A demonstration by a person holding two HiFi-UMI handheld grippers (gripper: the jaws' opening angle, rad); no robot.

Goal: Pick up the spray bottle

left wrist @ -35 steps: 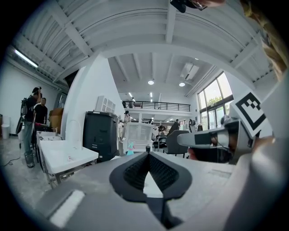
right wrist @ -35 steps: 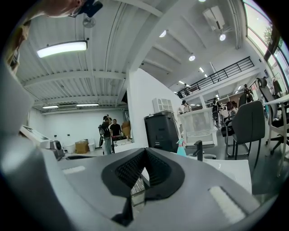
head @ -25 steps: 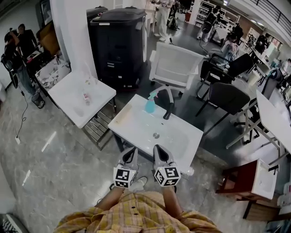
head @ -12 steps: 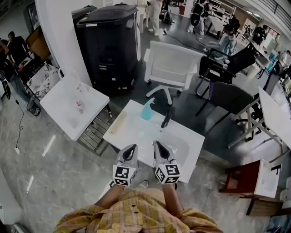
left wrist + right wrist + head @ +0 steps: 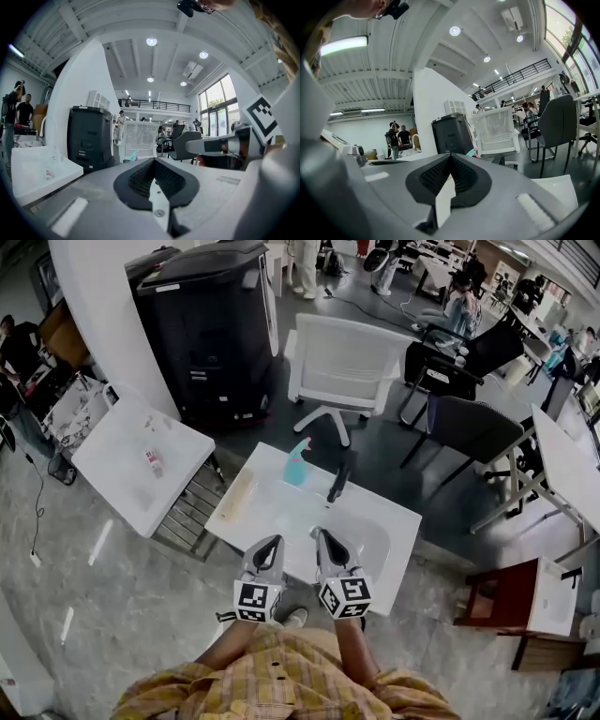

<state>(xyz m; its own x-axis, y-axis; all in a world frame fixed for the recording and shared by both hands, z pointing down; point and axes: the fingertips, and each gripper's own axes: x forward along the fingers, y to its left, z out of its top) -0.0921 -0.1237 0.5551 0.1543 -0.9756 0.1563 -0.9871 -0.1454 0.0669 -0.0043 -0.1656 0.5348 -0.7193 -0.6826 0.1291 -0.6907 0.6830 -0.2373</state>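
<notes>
Teal spray bottle (image 5: 296, 463) stands at the white sink's (image 5: 377, 517) far edge; left gripper (image 5: 271, 543) and right gripper (image 5: 320, 536) (jaws pressed together, empty) hover over its near edge.

spray bottle (image 5: 296, 465): translucent turquoise plastic, smooth
basin (image 5: 277, 517): white, glossy, ceramic-looking
tap (image 5: 339, 482): matt black
floor (image 5: 122, 615), lower left: polished grey stone, reflective
shirt (image 5: 281, 690): checked woven cloth
bin (image 5: 211, 324), upper left: dark matt plastic

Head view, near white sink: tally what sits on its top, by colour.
Blue: 1, spray bottle
Black: 1, faucet
Tan: 1, flat strip, kind unclear
Total: 3
</notes>
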